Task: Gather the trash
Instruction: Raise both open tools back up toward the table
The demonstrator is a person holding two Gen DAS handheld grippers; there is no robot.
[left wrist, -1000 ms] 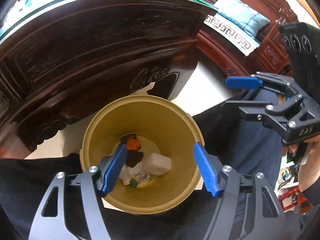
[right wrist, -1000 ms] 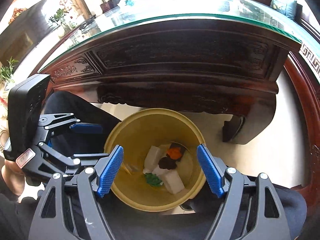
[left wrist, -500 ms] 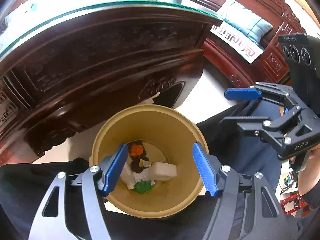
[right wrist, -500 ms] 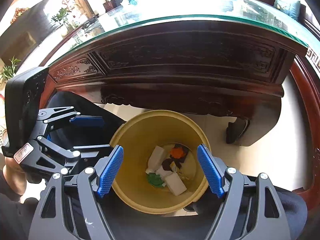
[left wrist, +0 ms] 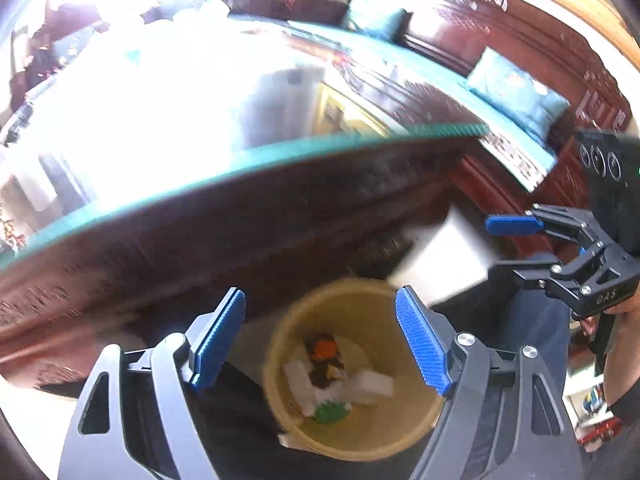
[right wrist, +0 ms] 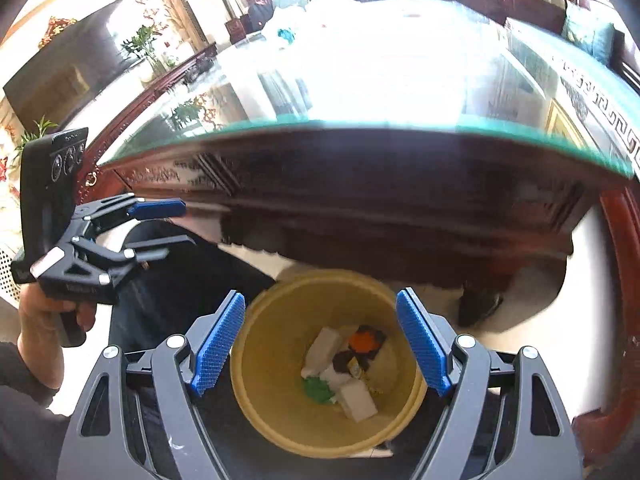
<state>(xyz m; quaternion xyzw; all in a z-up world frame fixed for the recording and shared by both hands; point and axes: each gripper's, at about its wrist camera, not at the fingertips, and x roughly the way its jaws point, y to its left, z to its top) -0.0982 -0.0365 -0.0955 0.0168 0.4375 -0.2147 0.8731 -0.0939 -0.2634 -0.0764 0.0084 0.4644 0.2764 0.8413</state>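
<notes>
Left wrist view: blurred glass-topped table [left wrist: 224, 128] ahead of the spread, empty left gripper [left wrist: 320, 344]; yellow bin [left wrist: 372, 432] of trash [left wrist: 332, 376] between and below the fingers.

Right wrist view: same table [right wrist: 380, 80] beyond the released, empty right gripper [right wrist: 320, 340]; bin [right wrist: 272, 380] below, between the fingers.

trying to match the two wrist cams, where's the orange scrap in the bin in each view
Left wrist view: the orange scrap sits low centre, at the top of the pile inside the yellow bin.
Right wrist view: it is low and right of centre, at the pile's upper right.
Shared landmark: the green scrap on the pile's opposite side.
</notes>
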